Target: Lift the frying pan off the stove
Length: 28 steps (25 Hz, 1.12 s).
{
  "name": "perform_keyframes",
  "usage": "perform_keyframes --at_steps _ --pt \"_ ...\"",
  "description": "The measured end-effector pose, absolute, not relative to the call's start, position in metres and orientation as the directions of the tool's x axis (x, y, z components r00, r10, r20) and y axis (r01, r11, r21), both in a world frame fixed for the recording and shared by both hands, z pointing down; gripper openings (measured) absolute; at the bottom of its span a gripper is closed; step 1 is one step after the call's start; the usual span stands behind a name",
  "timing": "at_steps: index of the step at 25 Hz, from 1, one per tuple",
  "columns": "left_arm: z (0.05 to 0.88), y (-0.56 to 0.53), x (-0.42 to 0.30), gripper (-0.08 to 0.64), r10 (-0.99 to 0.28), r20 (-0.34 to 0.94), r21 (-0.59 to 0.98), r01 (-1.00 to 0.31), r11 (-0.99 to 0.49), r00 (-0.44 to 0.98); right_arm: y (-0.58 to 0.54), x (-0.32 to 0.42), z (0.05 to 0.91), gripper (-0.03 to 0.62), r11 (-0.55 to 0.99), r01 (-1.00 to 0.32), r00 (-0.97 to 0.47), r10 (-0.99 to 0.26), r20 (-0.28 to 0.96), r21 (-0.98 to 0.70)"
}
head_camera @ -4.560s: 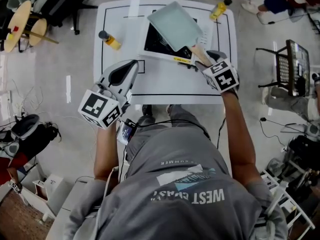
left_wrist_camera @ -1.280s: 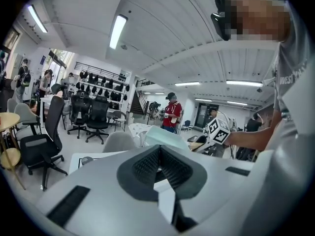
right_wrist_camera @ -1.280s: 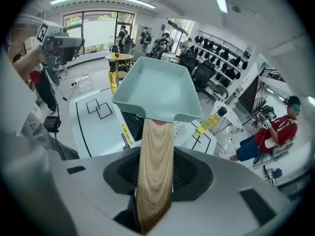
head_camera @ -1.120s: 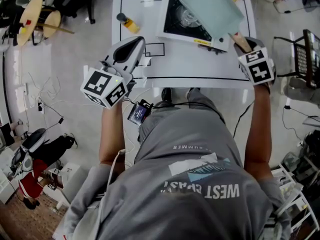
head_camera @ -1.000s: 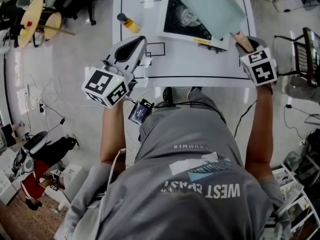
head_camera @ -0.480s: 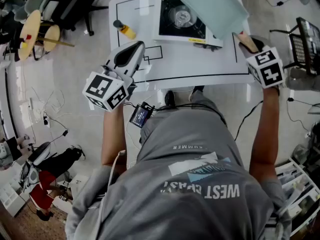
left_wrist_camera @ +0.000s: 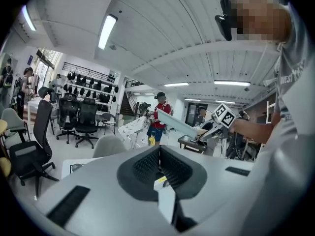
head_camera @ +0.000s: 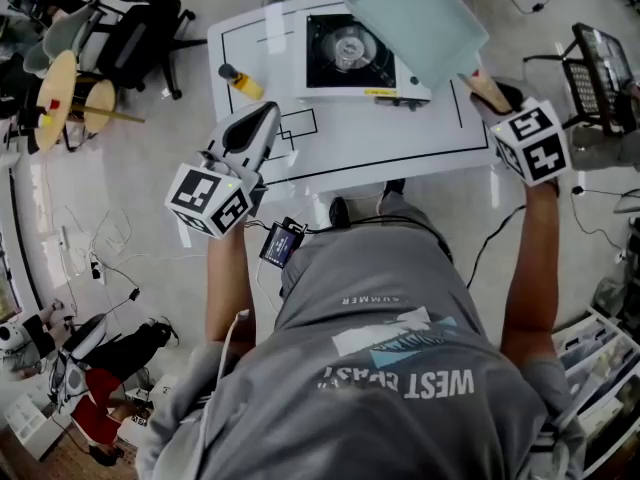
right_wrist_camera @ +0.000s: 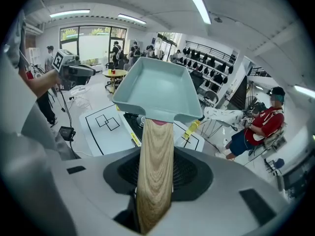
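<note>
Big and bright, the room is filled with black office chairs [left_wrist_camera: 81,122]. A white table [head_camera: 400,148] with black lines is seen in the middle, and a black stove [head_camera: 345,53] is set on it. The frying pan [head_camera: 415,13], pale green and square, is held up in the air above the right side of the stove and is not touching it. The right gripper [right_wrist_camera: 156,193] is seen to the right of the stove, and its jaws are squeezed on the pan's wooden handle [right_wrist_camera: 156,146]. The left gripper [left_wrist_camera: 160,168] is held to the left front of the stove, with its jaws pressed together and nothing between them. A small yellow bottle [head_camera: 240,81] is laid on the table left of the stove. The pan looks stiff and a bit heavy at its far end, so it may tip down. The wood looks smooth and could slip, so it is best gripped tight, close to the pan.
</note>
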State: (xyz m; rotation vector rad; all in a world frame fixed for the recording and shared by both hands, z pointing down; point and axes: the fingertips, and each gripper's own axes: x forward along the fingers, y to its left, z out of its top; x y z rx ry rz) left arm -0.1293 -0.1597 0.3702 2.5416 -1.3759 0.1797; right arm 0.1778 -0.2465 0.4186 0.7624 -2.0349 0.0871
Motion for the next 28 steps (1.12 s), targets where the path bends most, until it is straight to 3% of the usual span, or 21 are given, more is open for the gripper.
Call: perform_keyframes --at_steps 28 --pt "0.363 -0.154 -0.137 -0.002 -0.803 0.202 0.170 -0.828 -0.535 0.561 -0.241 0.164 0.386 0.138 0.812 -0.545 -0.442 -0.491 0.751 0.210"
